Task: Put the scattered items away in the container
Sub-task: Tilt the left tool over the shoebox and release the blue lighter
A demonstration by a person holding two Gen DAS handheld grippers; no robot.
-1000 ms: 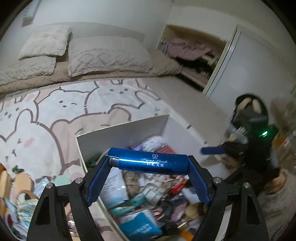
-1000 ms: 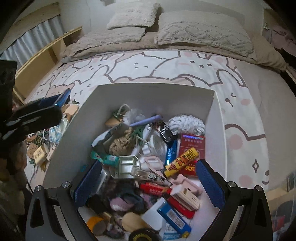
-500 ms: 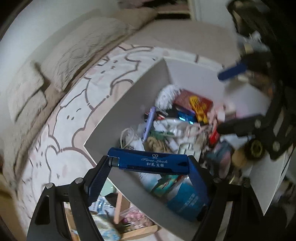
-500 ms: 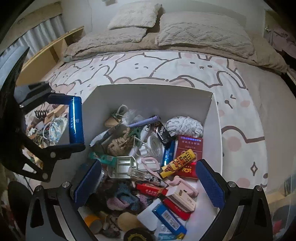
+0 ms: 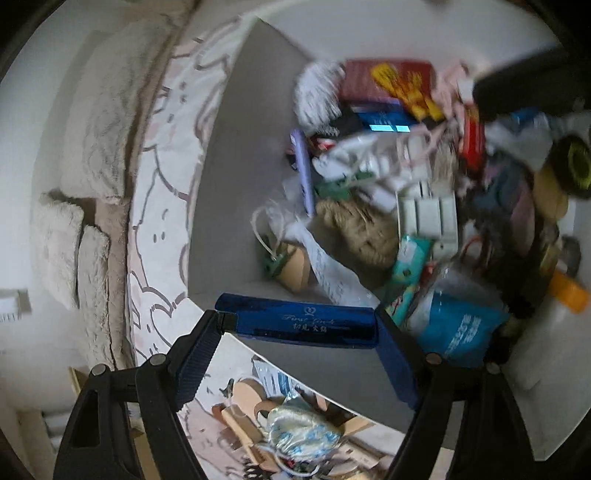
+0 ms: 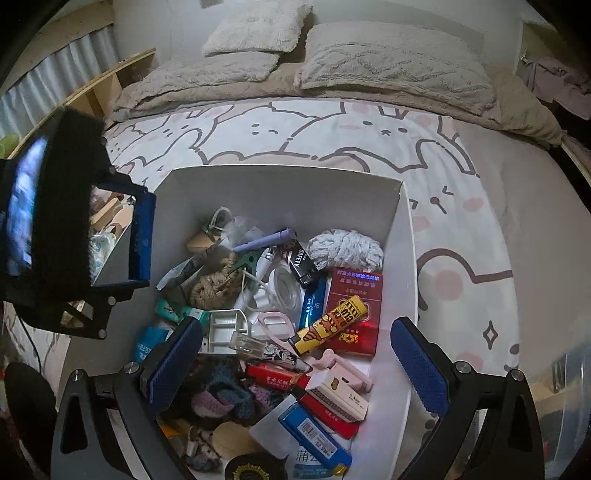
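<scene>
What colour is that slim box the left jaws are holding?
Glossy dark blue box, clearest in the left wrist view.

A bed (image 6: 480, 229) with a cartoon-animal cover fills the room. Grey pillows (image 6: 391, 66) lie against the pale wall (image 6: 369, 11). Wooden shelving (image 6: 107, 85) stands left.

Two handheld grippers of the same build. The left gripper (image 5: 299, 328) has a matte black frame shaped like two angled struts with triangular cut-outs, joined by round silver screw heads at each pivot. Its fingers (image 5: 195, 354) are faced with royal-blue pads bearing a fine ribbed or knurled texture. The right gripper (image 6: 295, 362) matches it: black skeletal arms, silver screws, and blue pads (image 6: 417, 365) dotted with a raised grid pattern. Seen from the right wrist camera, the left unit's body is a black block carrying what appears to be a small lit screen, blurred, and a thin dark cable trails below it.
</scene>
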